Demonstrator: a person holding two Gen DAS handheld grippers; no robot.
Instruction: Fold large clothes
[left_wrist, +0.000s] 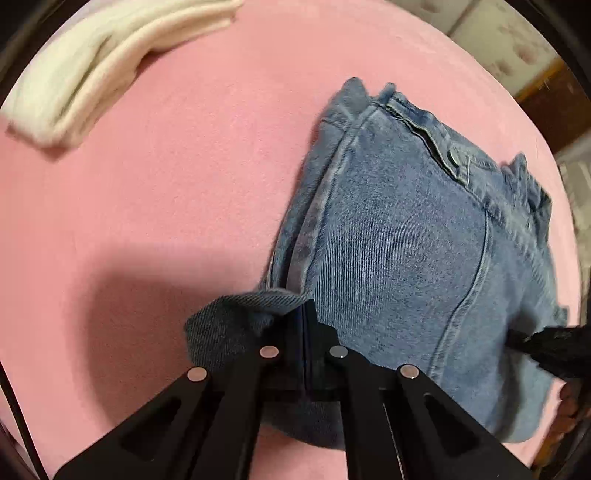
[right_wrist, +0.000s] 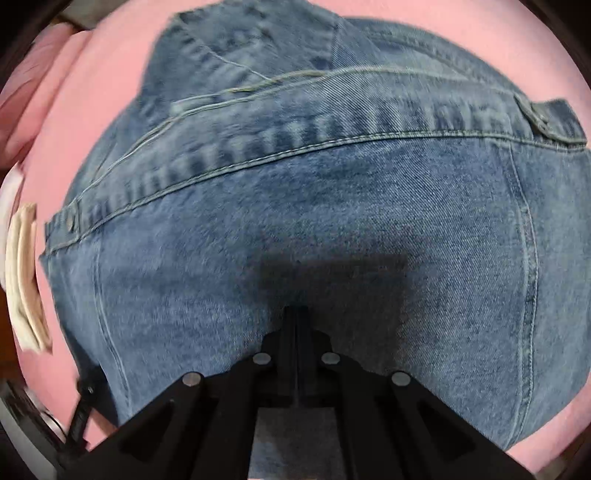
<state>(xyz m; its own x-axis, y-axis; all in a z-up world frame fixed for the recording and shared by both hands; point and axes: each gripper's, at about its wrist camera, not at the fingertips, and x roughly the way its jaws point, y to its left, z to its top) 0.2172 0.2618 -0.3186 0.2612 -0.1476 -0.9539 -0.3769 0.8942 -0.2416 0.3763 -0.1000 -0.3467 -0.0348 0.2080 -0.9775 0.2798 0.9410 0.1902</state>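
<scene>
A blue denim garment (left_wrist: 399, 229) lies folded on the pink surface (left_wrist: 166, 166), with a seam, a metal button and a collar edge at its far side. My left gripper (left_wrist: 304, 314) is shut on the garment's near left edge, a fold of denim bunched at the fingers. My right gripper (right_wrist: 295, 314) is shut on the denim (right_wrist: 295, 192) at the near middle of the garment, which fills the right wrist view. The right gripper's black tip (left_wrist: 546, 343) shows at the right edge of the left wrist view.
A folded white cloth (left_wrist: 99, 70) lies at the far left of the pink surface; it also shows at the left edge of the right wrist view (right_wrist: 24, 273). A floral bedcover and wooden furniture (left_wrist: 509, 48) lie beyond the far right edge.
</scene>
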